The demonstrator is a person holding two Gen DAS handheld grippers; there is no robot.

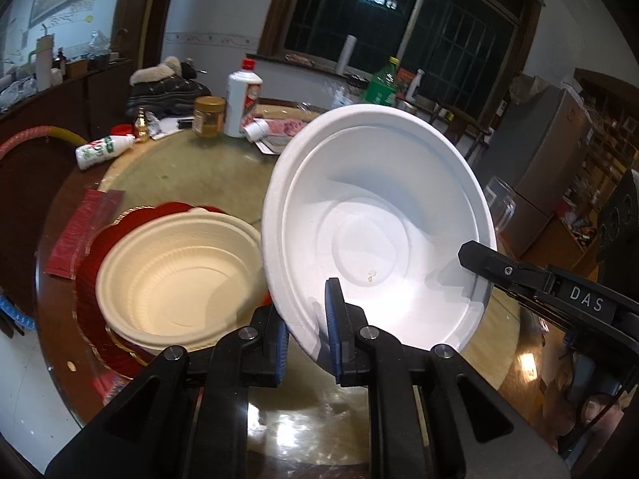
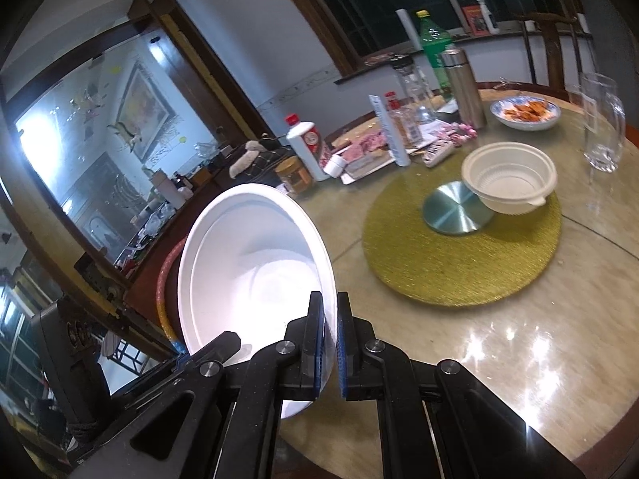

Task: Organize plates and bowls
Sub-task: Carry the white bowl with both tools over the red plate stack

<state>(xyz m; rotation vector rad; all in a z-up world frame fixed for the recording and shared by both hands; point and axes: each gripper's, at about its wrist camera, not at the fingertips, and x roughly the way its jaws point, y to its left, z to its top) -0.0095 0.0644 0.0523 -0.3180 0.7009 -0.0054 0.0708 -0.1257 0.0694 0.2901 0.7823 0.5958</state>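
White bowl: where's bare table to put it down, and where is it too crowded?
The white bowl is pinched at its rim by both grippers. Bare patches: the glossy tabletop nearest the right gripper, and the gold mat in front of the metal disc. Crowded: the far side around the white bottle, and the red plates under the cream bowl.

Your left gripper (image 1: 305, 331) is matte black plastic, its two fingers faced with ribbed blue pads (image 1: 332, 311) and hung on angular link arms with triangular cut-outs, pinned by round silver bolts (image 1: 248, 333). Your right gripper (image 2: 329, 343) is the same build: black links, blue ribbed pads (image 2: 318, 343), silver pivot bolts (image 2: 374, 345). Seen from the left camera, the right gripper's black finger (image 1: 495, 263) carries a small screw (image 1: 508, 270) and white letters "DAS" (image 1: 586, 298) on its body.
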